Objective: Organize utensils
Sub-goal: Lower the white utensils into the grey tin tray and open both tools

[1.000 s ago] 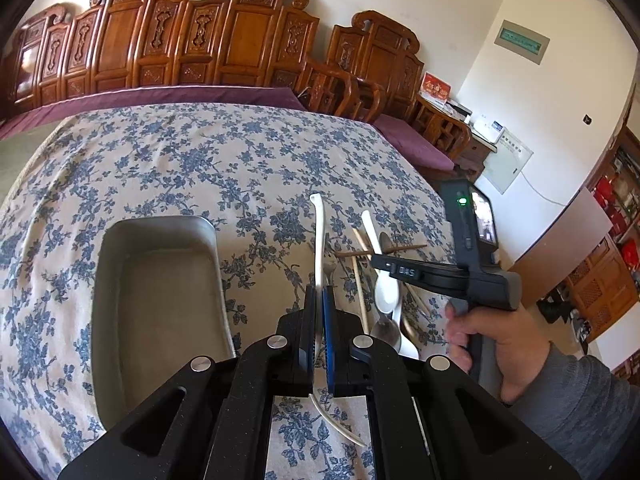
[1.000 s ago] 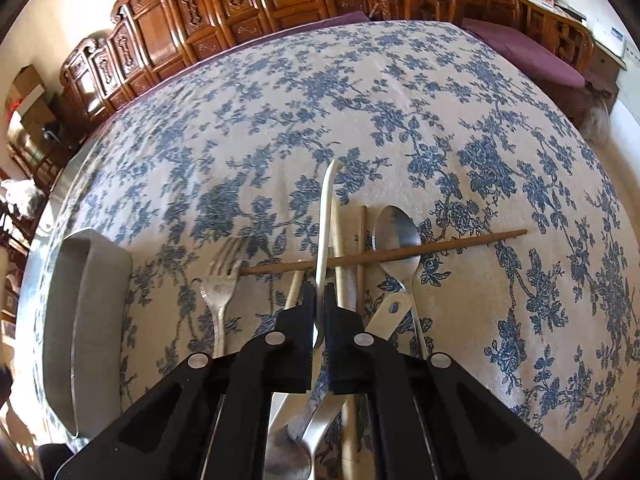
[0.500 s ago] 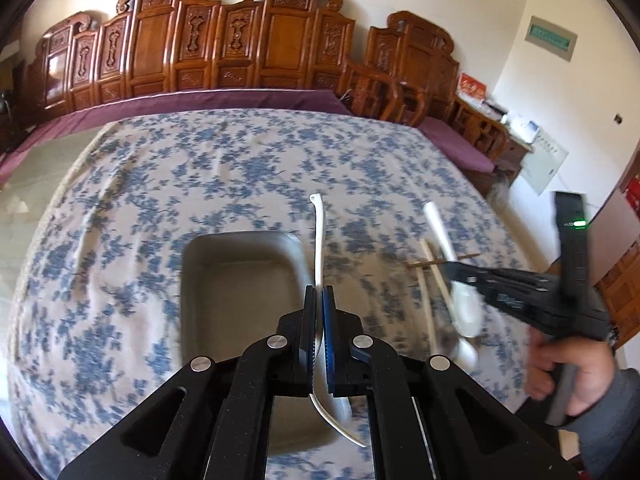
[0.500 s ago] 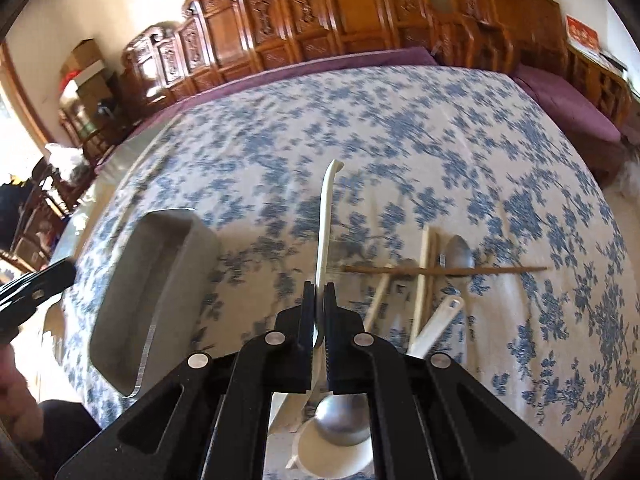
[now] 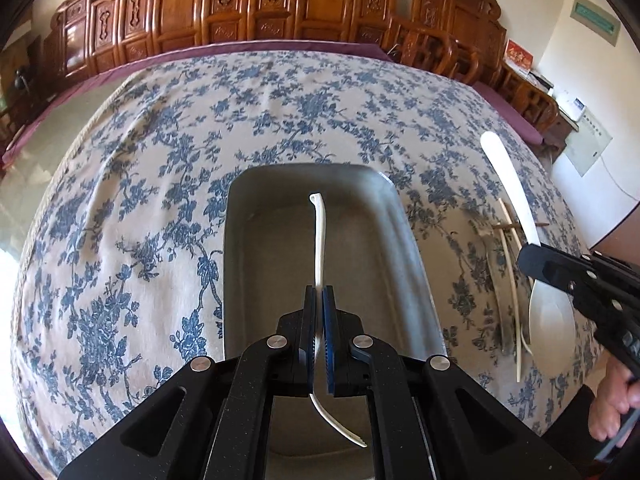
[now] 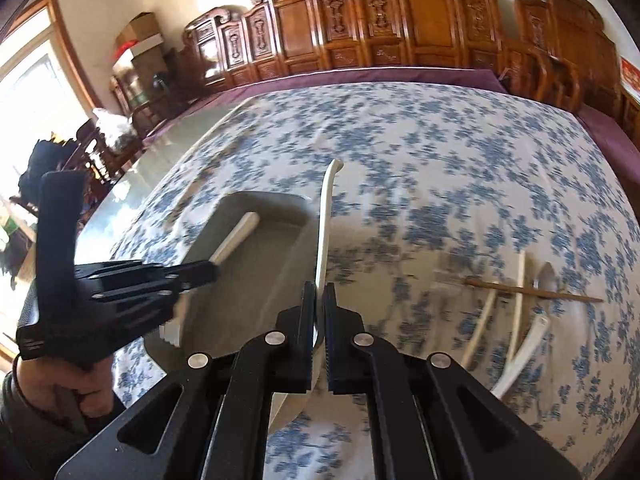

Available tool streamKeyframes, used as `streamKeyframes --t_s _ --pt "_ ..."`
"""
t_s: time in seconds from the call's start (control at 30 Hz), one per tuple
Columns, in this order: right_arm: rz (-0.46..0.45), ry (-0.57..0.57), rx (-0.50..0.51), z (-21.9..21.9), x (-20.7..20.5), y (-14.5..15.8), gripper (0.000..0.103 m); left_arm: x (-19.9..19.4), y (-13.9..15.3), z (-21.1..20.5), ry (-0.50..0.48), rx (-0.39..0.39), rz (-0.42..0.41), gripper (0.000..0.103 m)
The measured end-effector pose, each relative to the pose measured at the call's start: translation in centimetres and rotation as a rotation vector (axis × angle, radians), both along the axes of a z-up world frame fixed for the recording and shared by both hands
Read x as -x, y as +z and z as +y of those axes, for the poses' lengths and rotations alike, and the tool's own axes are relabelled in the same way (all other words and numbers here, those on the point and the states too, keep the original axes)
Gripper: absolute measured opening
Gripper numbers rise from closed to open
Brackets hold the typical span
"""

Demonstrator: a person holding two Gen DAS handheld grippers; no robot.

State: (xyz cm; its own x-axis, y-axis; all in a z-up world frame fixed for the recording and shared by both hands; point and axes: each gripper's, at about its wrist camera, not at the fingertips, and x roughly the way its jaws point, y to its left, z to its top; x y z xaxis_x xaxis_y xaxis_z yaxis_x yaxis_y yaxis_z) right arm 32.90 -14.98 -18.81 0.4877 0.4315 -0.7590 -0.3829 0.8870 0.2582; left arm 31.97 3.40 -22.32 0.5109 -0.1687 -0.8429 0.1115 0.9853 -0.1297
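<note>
The left gripper (image 5: 319, 300), at 6 o'clock in its own view, has its jaws clamped on a thin white plastic fork (image 5: 320, 240), handle pointing toward 12, tines curving out behind the jaws. It hangs above the grey metal tray (image 5: 404, 240), which sits on the blue-flowered tablecloth (image 5: 160, 200). At 3 o'clock the right gripper (image 5: 532, 258) is closed on a white spoon (image 5: 516, 200), held off the cloth, bowl behind the jaws. Under it lie pale chopsticks (image 5: 510, 272) and a brown stick (image 5: 520, 226) crossing them.

In the right wrist view the spoon handle (image 6: 326, 220) rises from the shut jaws toward 12. At 9 the left gripper (image 6: 212, 270) holds the fork over the tray (image 6: 296, 240), a hand (image 6: 52, 392) gripping it. At 3 lie loose utensils: a metal spoon (image 6: 546, 280), the brown stick (image 6: 532, 290) and white handles, all blurred.

Beyond the cloth runs a purple table edge (image 5: 240, 50), then carved wooden chairs (image 5: 260, 4) along a pale wall. At 10 in the right view, a bright window (image 6: 36, 92) and cardboard boxes (image 6: 140, 36). The tray's near end is hidden by the gripper body.
</note>
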Motion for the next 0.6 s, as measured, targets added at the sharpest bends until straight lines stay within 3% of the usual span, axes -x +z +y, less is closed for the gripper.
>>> streamKeyframes --t_s 0.23,0.6 --pt "0.006 0.024 0.021 2.2 0.2 -0.4 0.006 0.0 -0.3 0.3 0.000 -0.015 0.003 0.002" --pt "0.011 0.071 0.046 6.9 -0.2 -1.3 0.006 1.3 2.6 3.3 0.053 -0.026 -0.088 0.003"
